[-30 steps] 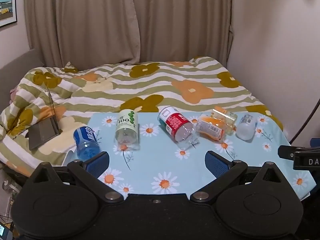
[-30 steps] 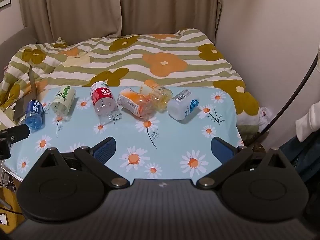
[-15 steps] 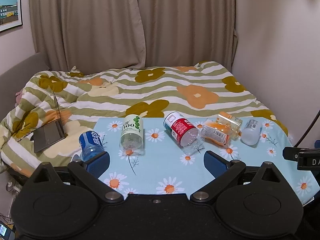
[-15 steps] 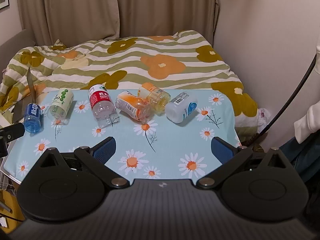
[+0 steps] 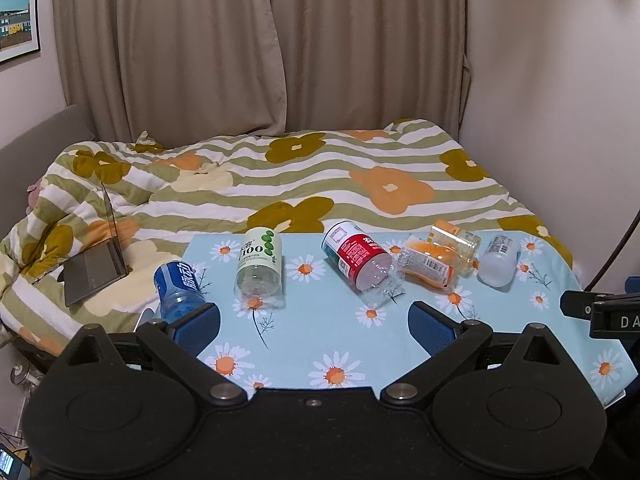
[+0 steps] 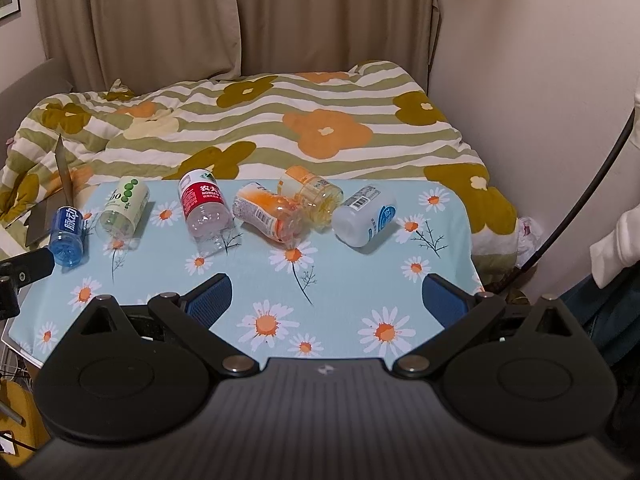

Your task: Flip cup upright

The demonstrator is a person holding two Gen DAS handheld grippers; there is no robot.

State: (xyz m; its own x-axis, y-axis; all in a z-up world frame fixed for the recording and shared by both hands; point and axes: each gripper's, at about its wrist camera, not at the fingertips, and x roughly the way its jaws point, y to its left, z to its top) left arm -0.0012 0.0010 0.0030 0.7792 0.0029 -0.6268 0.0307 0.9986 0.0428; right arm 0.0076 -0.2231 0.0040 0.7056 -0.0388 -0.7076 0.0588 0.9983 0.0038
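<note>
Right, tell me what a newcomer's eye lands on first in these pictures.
First, the row of six cut-bottle cups lying on their sides across the daisy tablecloth: from the blue cup at the left edge, past the red-label cup, to the white cup on the right. Behind them spreads the striped flower quilt. In front, both tongs, left and right, gape open and empty.

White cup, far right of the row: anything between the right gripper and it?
Nothing visible. The right gripper is open, with only bare daisy tablecloth ahead of the white cup. The yellow cup lies close on its left side.
</note>
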